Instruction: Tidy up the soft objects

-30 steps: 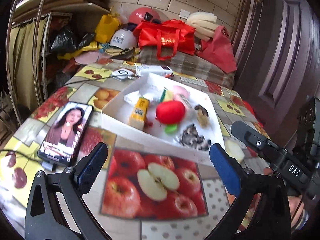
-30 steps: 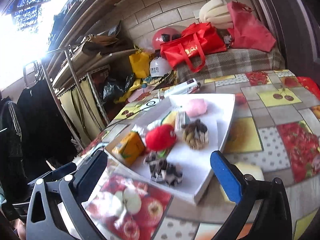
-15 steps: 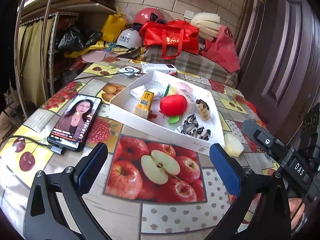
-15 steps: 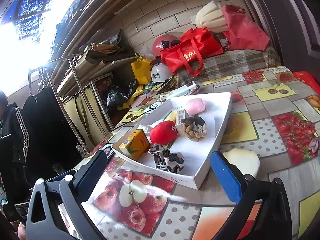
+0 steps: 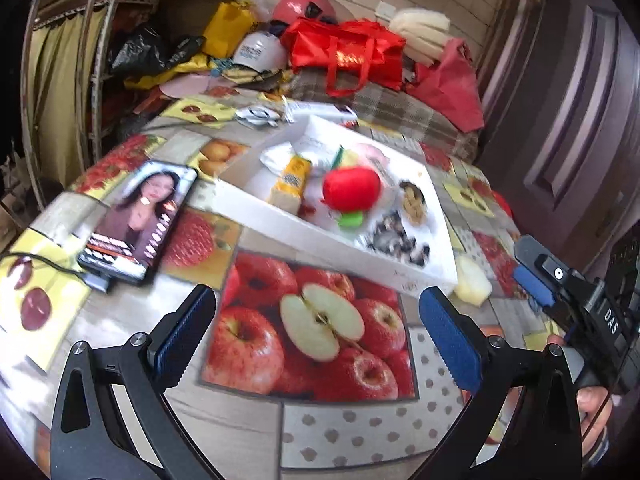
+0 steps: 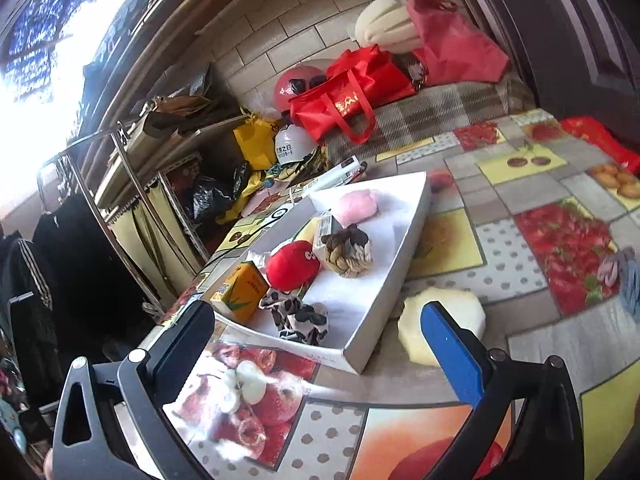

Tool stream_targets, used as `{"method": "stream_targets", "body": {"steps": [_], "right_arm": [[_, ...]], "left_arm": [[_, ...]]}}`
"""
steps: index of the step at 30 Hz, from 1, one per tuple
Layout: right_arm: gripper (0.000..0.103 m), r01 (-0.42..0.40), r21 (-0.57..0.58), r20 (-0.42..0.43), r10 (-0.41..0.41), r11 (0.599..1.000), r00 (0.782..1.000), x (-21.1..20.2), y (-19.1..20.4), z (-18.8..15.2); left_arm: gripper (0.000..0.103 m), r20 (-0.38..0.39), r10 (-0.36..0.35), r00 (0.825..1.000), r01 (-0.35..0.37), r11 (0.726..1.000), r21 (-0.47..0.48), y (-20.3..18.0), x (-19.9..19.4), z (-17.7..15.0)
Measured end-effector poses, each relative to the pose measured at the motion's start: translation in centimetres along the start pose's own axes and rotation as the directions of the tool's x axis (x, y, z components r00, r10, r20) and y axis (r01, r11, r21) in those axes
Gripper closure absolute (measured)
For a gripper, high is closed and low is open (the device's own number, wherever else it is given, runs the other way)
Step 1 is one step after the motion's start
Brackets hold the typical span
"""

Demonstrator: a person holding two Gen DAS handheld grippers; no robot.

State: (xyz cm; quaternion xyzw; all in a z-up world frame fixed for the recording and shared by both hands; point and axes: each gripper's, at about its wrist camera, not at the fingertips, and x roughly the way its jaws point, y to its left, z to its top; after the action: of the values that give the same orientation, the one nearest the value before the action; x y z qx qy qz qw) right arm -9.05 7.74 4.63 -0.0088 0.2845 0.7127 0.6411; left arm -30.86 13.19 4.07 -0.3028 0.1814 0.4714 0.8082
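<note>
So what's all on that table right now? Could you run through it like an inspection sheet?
Surface: table under a fruit-print cloth.
Job's things: white tray holds a red plush, pink soft piece, braided rope toy, spotted cloth and orange carton; pale yellow sponge lies outside, beside the tray.
Clutter: phone with its screen lit.
Grippers: left hand-held gripper and right hand-held gripper both open, holding nothing.
Cables: one plugged into the phone.
Surroundings: red bag, helmets, shelving, dark door.
</note>
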Motion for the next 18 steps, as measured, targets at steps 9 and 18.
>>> {"method": "stream_targets", "body": {"steps": [9,18], "right_arm": [[0.000,0.186,-0.043,-0.087,-0.189,0.982,0.978,-1.2,-3.8,-0.5],[0.000,0.219,-0.167,-0.203,-0.251,0.961,0.946,-0.1,-6.6,0.2]], "left_arm": [[0.000,-0.044,-0.045,0.998,0.046,0.999,0.015,-1.2,1.3,-1.1],[0.000,-0.068,-0.085,0.994,0.085,0.996,0.002,-0.9,2.0,-0.8]]}}
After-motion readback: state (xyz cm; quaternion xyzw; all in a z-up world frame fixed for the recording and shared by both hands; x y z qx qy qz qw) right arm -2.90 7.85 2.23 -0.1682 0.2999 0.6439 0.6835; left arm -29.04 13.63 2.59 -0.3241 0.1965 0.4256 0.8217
